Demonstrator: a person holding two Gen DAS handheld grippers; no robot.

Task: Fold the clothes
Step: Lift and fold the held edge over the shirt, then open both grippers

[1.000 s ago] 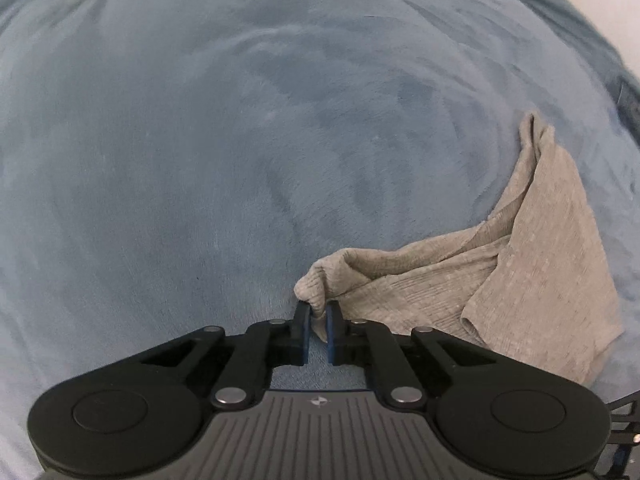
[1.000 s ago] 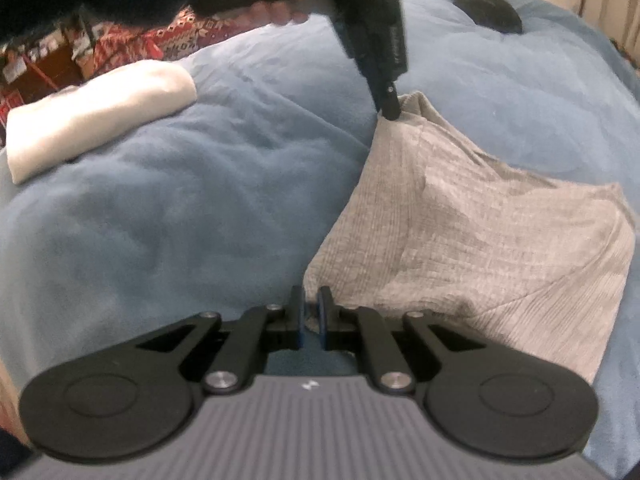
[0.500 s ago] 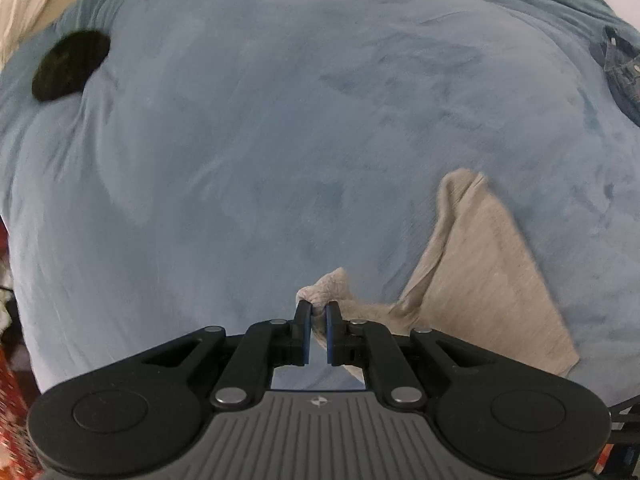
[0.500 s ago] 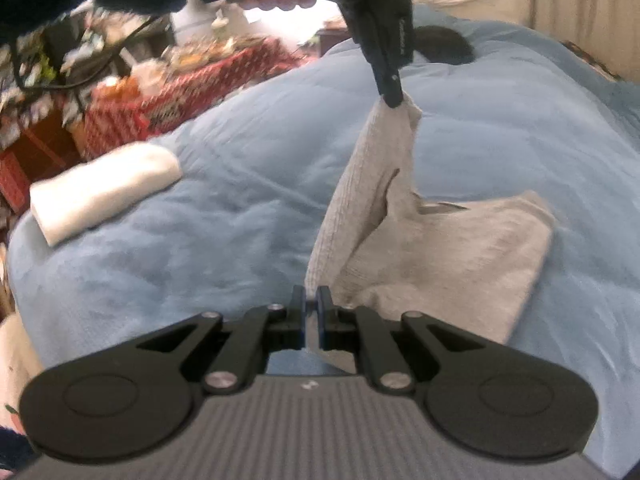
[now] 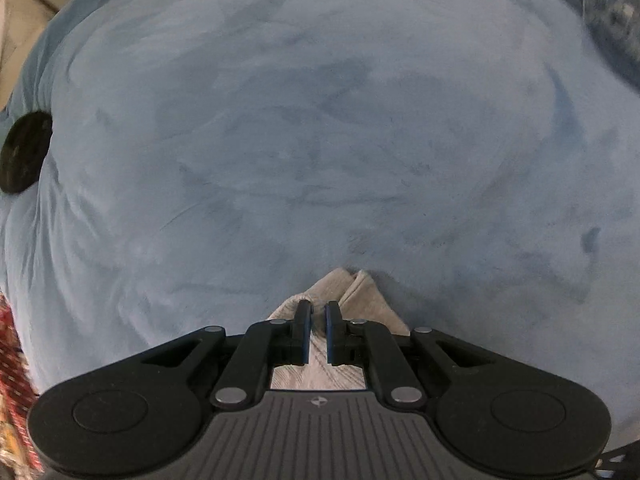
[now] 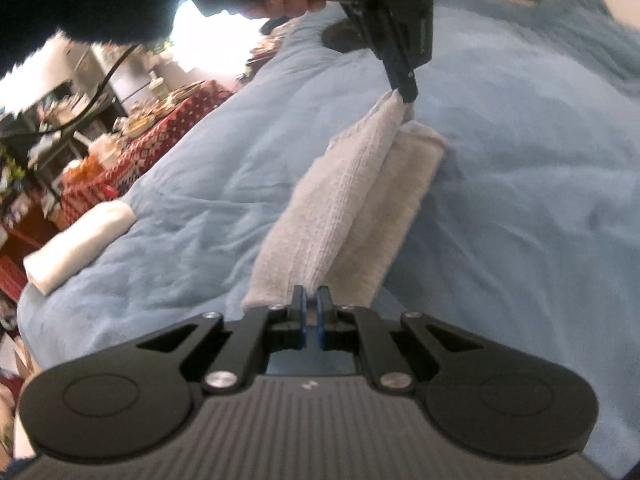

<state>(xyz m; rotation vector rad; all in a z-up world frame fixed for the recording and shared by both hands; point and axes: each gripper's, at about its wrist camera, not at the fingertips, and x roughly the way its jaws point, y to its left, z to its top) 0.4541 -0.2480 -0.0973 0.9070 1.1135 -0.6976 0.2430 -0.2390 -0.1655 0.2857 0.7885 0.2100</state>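
Both grippers pinch the grey cloth (image 6: 344, 200) above the blue blanket (image 6: 520, 200): the left gripper (image 5: 315, 322) nearly closed on one end, the right gripper (image 6: 311, 307) nearly closed on the other.

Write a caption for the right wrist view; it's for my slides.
Both grippers, right gripper and left gripper, pinch a grey garment above a blue blanket.

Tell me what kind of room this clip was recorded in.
Probably a bedroom in a lived-in home. The grey garment is being folded on a wide blue plush blanket that looks like a bed, beside a cluttered table with a red patterned cloth.
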